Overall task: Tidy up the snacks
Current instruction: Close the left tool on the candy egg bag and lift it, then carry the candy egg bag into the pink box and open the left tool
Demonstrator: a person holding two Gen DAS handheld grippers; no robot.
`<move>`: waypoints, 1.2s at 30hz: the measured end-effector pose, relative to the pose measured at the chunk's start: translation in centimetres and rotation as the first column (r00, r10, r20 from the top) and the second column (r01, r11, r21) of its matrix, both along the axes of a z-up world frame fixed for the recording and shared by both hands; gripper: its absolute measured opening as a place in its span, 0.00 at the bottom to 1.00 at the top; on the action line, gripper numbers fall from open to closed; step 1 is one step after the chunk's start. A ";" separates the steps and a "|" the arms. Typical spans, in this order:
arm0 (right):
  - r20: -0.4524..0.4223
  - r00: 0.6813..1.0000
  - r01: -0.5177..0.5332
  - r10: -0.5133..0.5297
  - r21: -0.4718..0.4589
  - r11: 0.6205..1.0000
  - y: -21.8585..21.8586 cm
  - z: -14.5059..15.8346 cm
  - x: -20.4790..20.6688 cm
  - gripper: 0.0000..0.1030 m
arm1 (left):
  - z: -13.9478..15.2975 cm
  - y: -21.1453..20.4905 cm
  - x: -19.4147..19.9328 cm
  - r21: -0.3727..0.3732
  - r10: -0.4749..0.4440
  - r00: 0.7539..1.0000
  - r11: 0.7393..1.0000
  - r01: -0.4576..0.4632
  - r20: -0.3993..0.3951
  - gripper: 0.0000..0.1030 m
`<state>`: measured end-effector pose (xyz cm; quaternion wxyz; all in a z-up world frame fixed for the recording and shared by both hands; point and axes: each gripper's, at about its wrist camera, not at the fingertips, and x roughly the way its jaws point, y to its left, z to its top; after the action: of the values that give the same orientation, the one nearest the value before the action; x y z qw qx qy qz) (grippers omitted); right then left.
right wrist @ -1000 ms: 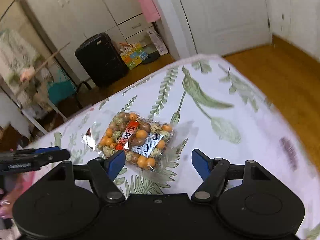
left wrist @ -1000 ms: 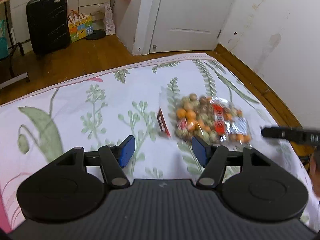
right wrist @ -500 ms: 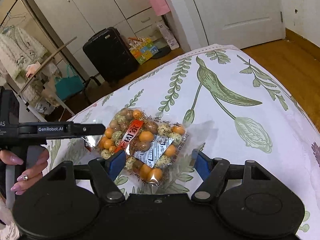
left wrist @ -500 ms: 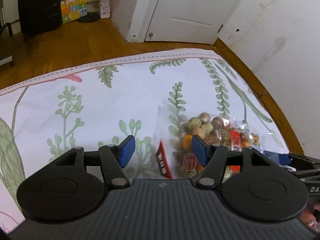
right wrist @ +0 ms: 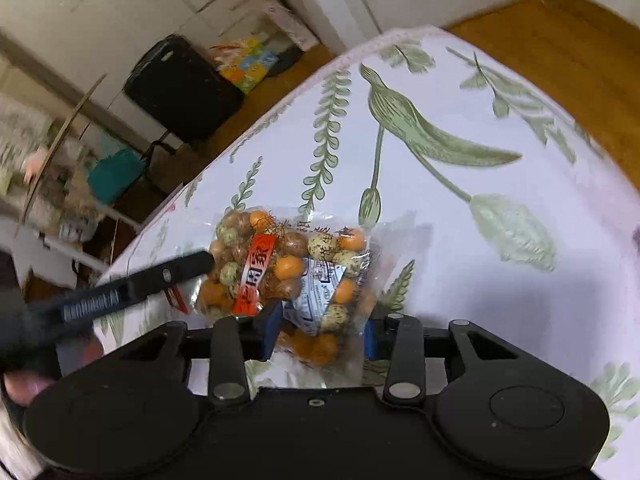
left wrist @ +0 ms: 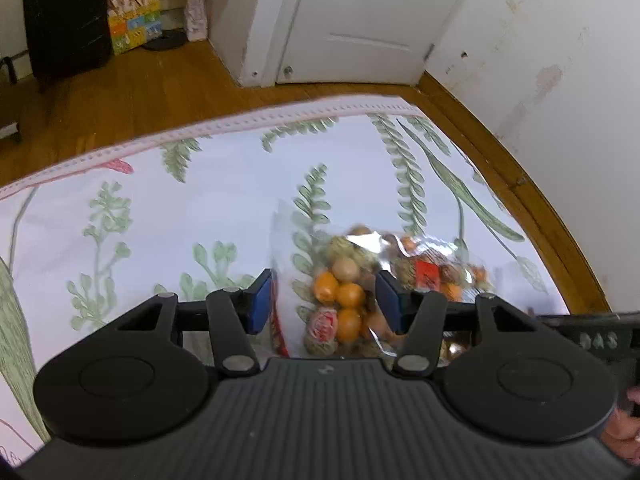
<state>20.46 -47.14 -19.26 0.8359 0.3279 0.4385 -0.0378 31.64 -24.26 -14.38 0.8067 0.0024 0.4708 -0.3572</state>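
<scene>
A clear snack bag [left wrist: 344, 292] [right wrist: 280, 264] of orange, brown and speckled balls with a red label lies on the white leaf-print cloth [left wrist: 180, 220]. My left gripper [left wrist: 324, 300] stands over one end of it. Its jaws are closing, the bag's end is between the blue pads, and the left pad sits just beside the flat plastic seam. My right gripper [right wrist: 320, 330] is at the opposite end, its jaws also closing, and its pads press the bunched plastic. A finger of each gripper shows in the other view: the right one's fingers [left wrist: 592, 328], the left one's fingers [right wrist: 140, 284].
The cloth's far edge [left wrist: 240, 124] drops to a wooden floor [left wrist: 140, 84]. A black suitcase [right wrist: 180, 88], a colourful box [left wrist: 134, 30] and a white door [left wrist: 360, 20] stand beyond. A wall with a wooden skirting [left wrist: 540, 208] runs close on the right. A hand [right wrist: 24, 384] holds the left gripper.
Both grippers have come down and in toward the bag from opposite ends. Their jaws have narrowed, the right more, and each end of the bag now sits between a pair of pads.
</scene>
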 end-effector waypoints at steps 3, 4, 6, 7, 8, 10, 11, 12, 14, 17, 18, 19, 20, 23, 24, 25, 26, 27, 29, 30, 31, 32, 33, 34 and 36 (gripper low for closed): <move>-0.018 1.000 -0.024 0.023 -0.083 0.996 1.2 0.5 1.0 0.43 | -0.4 -0.7 -0.6 0.012 0.007 0.999 1.000 -0.006 -0.040 0.48; -0.027 0.999 -0.029 0.026 -0.104 0.994 1.6 0.6 1.2 0.43 | -0.3 -0.8 -0.7 0.022 -0.001 1.000 1.000 0.001 -0.030 0.48; -0.037 0.999 -0.042 0.037 -0.127 0.991 2.0 0.8 1.4 0.43 | -0.2 -0.7 -0.7 0.018 0.009 0.999 1.000 -0.008 -0.053 0.48; -0.042 0.998 -0.056 0.051 -0.132 0.990 2.0 0.9 1.4 0.43 | -0.2 -0.5 -0.7 0.016 0.014 0.997 1.000 -0.013 -0.072 0.48; -0.049 0.997 -0.067 0.061 -0.131 0.989 2.1 1.0 1.4 0.43 | 0.0 -0.3 -0.8 0.018 0.016 0.996 1.000 -0.014 -0.085 0.48; -0.064 0.994 -0.093 0.086 -0.124 0.988 2.5 1.3 1.3 0.42 | 0.3 0.0 -1.4 0.037 0.003 0.996 0.999 0.000 -0.090 0.48; -0.070 0.992 -0.113 0.105 -0.125 0.986 2.8 1.4 1.2 0.42 | 0.4 0.3 -1.7 0.050 -0.002 0.996 0.999 0.007 -0.091 0.48; -0.077 0.990 -0.131 0.122 -0.121 0.984 3.2 1.5 1.1 0.42 | 0.6 0.7 -2.1 0.061 -0.007 0.996 0.998 0.013 -0.093 0.48; -0.089 0.982 -0.173 0.164 -0.110 0.979 4.1 1.7 0.7 0.42 | 0.9 1.8 -3.2 0.099 -0.019 0.995 0.995 0.029 -0.101 0.48; -0.107 0.965 -0.249 0.238 -0.112 0.962 6.1 2.3 -0.1 0.42 | 1.4 4.1 -5.0 0.133 -0.027 0.991 0.990 0.045 -0.133 0.48; -0.113 0.959 -0.273 0.261 -0.113 0.955 6.8 2.4 -0.4 0.42 | 1.5 5.0 -5.5 0.135 -0.021 0.989 0.990 0.041 -0.144 0.48; -0.119 0.951 -0.297 0.284 -0.114 0.948 7.7 2.6 -0.7 0.42 | 1.6 5.9 -6.0 0.141 -0.015 0.988 0.989 0.037 -0.154 0.48; -0.126 0.943 -0.322 0.308 -0.113 0.940 8.5 2.8 -1.0 0.42 | 1.9 6.9 -6.7 0.147 -0.008 0.987 0.989 0.031 -0.158 0.48; -0.145 0.920 -0.381 0.365 -0.108 0.918 11.1 3.4 -2.0 0.42 | 2.5 9.4 -8.3 0.169 0.003 0.985 0.985 0.026 -0.170 0.48; -0.152 0.912 -0.399 0.382 -0.106 0.911 12.0 3.6 -2.3 0.43 | 2.7 10.3 -8.7 0.173 0.013 0.983 0.985 0.019 -0.181 0.48; -0.159 0.904 -0.414 0.396 -0.103 0.904 12.8 3.8 -2.6 0.44 | 2.9 11.3 -9.1 0.174 0.022 0.980 0.985 0.013 -0.196 0.48; -0.167 0.896 -0.429 0.410 -0.097 0.898 13.6 3.9 -2.9 0.44 | 3.2 12.4 -9.6 0.175 0.030 0.978 0.985 0.007 -0.209 0.48; -0.175 0.888 -0.444 0.425 -0.082 0.892 14.4 4.2 -3.2 0.45 | 3.4 13.1 -10.0 0.183 0.031 0.977 0.983 0.008 -0.210 0.48; -0.177 0.871 -0.475 0.458 -0.070 0.877 16.1 4.6 -3.5 0.45 | 4.2 14.7 -11.2 0.216 0.031 0.983 0.976 0.009 -0.179 0.48; -0.181 0.864 -0.487 0.469 -0.070 0.871 17.0 4.8 -3.6 0.45 | 4.5 15.4 -11.6 0.221 0.037 0.985 0.975 0.001 -0.167 0.48; -0.179 0.860 -0.495 0.477 -0.073 0.866 17.9 5.0 -3.7 0.45 | 4.9 16.3 -12.1 0.235 0.044 0.986 0.972 -0.005 -0.160 0.48; -0.179 0.854 -0.508 0.489 -0.076 0.858 18.9 5.3 -3.8 0.45 | 5.3 17.2 -12.4 0.239 0.061 0.985 0.971 -0.021 -0.162 0.48; -0.176 0.846 -0.523 0.504 -0.082 0.848 19.8 5.7 -4.0 0.45 | 5.7 17.9 -12.7 0.240 0.073 0.984 0.970 -0.032 -0.163 0.48; -0.172 0.840 -0.534 0.515 -0.087 0.841 20.6 6.1 -4.2 0.45 | 6.2 18.9 -13.0 0.243 0.081 0.984 0.969 -0.041 -0.161 0.48; -0.153 0.827 -0.557 0.541 -0.090 0.826 22.3 7.1 -4.5 0.46 | 7.4 20.9 -13.7 0.239 0.103 0.982 0.969 -0.063 -0.157 0.48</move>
<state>15.96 -24.86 -12.16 0.8028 0.1294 0.5607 0.1562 17.93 -3.40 -7.00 0.7725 0.0468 0.5755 -0.2643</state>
